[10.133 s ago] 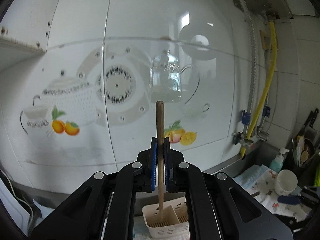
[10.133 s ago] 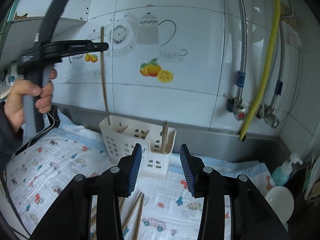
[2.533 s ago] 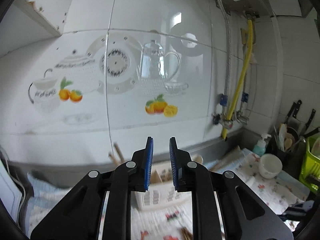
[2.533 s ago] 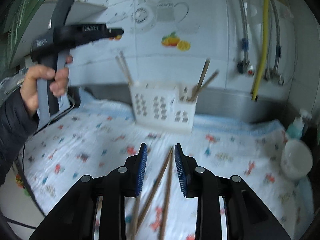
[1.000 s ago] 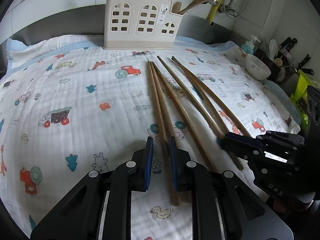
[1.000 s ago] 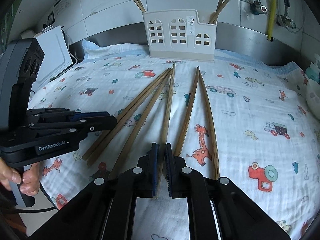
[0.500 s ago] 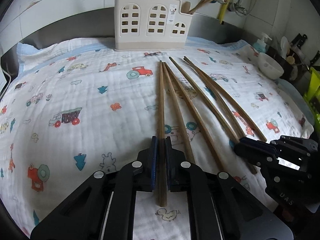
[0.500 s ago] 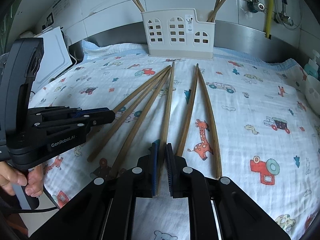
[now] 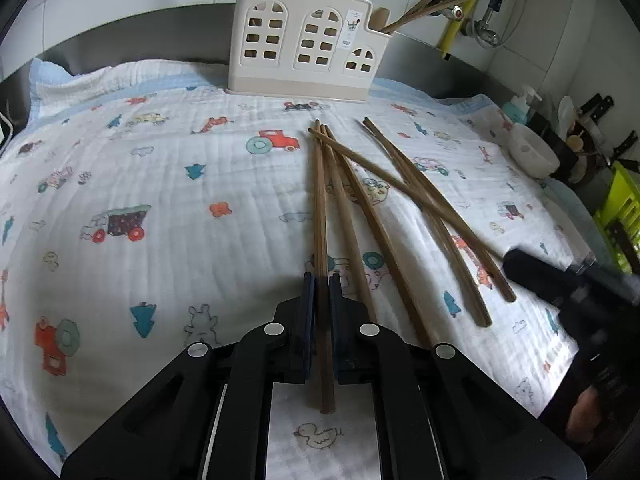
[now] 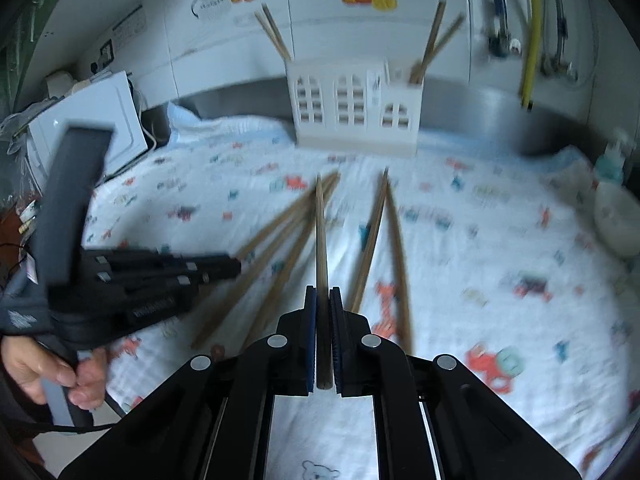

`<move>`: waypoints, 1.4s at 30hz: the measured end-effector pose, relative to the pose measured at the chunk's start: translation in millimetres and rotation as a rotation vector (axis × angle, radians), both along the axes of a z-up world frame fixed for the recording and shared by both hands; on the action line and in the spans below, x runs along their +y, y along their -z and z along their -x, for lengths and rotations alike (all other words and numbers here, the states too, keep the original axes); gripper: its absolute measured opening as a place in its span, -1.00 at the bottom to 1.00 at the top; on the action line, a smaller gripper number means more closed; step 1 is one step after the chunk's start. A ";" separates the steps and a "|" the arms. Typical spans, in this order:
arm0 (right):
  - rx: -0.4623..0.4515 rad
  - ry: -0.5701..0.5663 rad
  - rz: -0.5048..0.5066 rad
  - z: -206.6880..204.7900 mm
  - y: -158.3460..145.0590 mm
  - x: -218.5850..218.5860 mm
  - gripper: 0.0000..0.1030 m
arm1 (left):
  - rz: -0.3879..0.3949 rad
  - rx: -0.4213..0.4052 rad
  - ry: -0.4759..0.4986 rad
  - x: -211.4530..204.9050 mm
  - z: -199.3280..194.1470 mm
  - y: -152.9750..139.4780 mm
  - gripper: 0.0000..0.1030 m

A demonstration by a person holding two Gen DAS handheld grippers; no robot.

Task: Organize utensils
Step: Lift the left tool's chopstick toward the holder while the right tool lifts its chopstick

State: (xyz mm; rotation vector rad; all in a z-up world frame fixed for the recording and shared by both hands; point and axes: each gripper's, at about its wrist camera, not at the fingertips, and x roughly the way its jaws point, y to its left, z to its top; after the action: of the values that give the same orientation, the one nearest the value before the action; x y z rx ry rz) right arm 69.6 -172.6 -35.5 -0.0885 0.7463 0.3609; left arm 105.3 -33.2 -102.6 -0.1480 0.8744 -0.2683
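Several brown wooden chopsticks lie on a white cloth printed with cartoons. My left gripper is shut on the leftmost chopstick, which still rests along the cloth. My right gripper is shut on another chopstick; in the left wrist view that chopstick slants across the others toward the right gripper. A cream utensil holder with arched holes stands at the back of the cloth, with chopsticks leaning in its end compartments.
A white bowl, a soap bottle and a green rack stand at the right edge. A white appliance sits at the left. Pipes and a yellow hose run down the tiled wall. A hand holds the left gripper.
My left gripper has closed on the leftmost chopstick. My right gripper has risen with its chopstick, whose near end now hangs over the other chopsticks.
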 end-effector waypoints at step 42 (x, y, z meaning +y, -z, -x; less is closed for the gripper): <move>-0.435 -0.015 0.019 -94.7 -201.7 -10.7 -0.87 | -0.052 -0.408 0.092 19.5 -43.2 -150.2 -0.90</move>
State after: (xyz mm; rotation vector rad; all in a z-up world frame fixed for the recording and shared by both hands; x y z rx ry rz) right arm 164.4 -183.3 166.3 -0.1846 0.3190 0.3341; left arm 148.5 -13.8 47.6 -0.0026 0.4831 -0.3471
